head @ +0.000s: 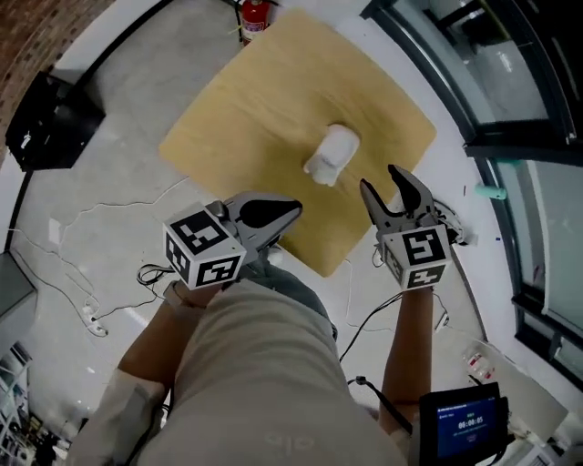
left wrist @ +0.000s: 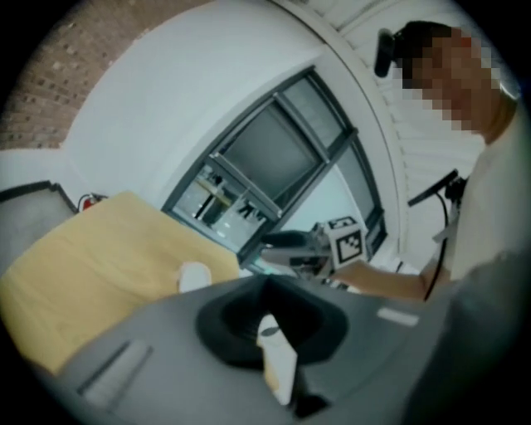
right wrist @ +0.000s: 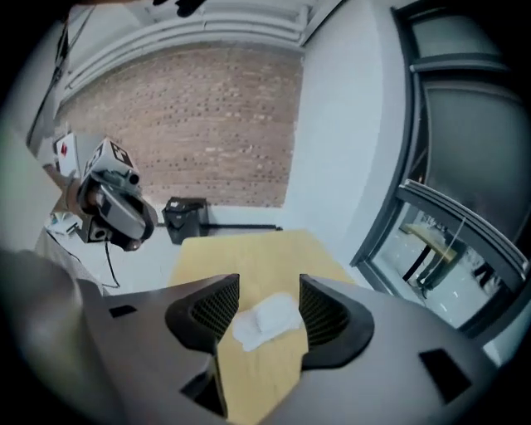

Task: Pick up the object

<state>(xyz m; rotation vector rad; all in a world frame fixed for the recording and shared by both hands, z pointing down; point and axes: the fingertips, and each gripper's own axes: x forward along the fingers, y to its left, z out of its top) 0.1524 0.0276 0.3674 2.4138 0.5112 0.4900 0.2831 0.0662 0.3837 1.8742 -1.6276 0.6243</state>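
A white rolled cloth point(head: 332, 153) lies near the middle of a light wooden table point(head: 255, 118). My right gripper point(head: 381, 180) hovers just short of the table's near right edge. Its jaws stand apart with nothing between them. In the right gripper view point(right wrist: 269, 282) the cloth point(right wrist: 267, 319) shows through the gap, still some way off on the table point(right wrist: 241, 249). My left gripper point(head: 290, 211) is held over the table's near edge, jaws shut and empty. Its own view point(left wrist: 265, 282) shows the cloth point(left wrist: 193, 276) beyond the closed jaws.
A black box point(head: 50, 118) stands on the floor at far left, with cables point(head: 100, 214) trailing across the grey floor. A red fire extinguisher point(head: 255, 16) is behind the table. Glass panels in dark frames point(head: 510, 91) run along the right. A small screen point(head: 465, 423) sits at lower right.
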